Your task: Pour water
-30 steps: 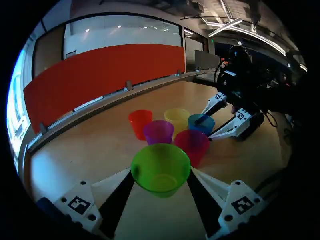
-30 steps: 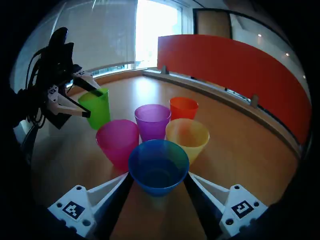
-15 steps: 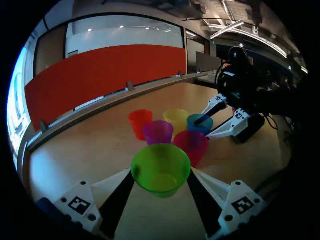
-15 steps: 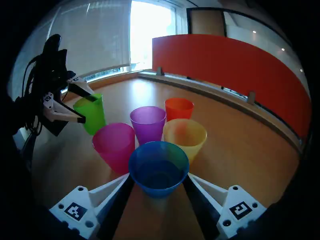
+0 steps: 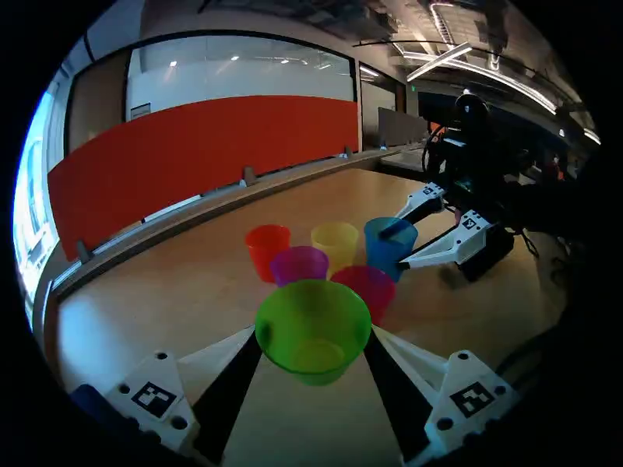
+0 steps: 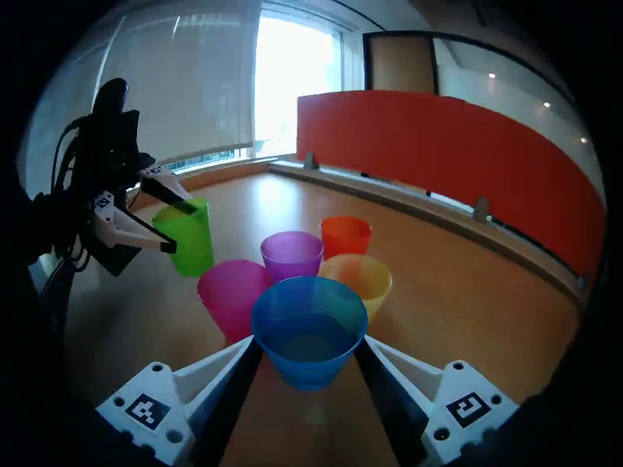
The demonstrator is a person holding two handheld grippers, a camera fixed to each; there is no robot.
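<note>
The left gripper (image 5: 311, 335) is clamped near the rim of a translucent green plastic cup (image 5: 313, 307), and the right gripper (image 6: 308, 342) likewise on a translucent blue plastic cup (image 6: 309, 319), over the wooden table (image 5: 156, 311). Light, thin and slick, the cups likely need gentle, steady pressure.

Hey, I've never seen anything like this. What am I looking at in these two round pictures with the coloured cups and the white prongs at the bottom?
There is no robot here. A person holds a two-finger claw in each hand, and a fisheye camera rides on each one, looking forward along it. The white prongs are the claw's own fingers.

The left gripper view comes from the left claw, which grips a green cup. The right gripper view comes from the right claw, which grips a blue cup. Each view also catches the other claw farther off, with its cup.

On the wooden table stand a pink cup, a purple cup, an orange cup and a yellow cup, close together. How much water the held cups contain, I cannot tell.
</note>
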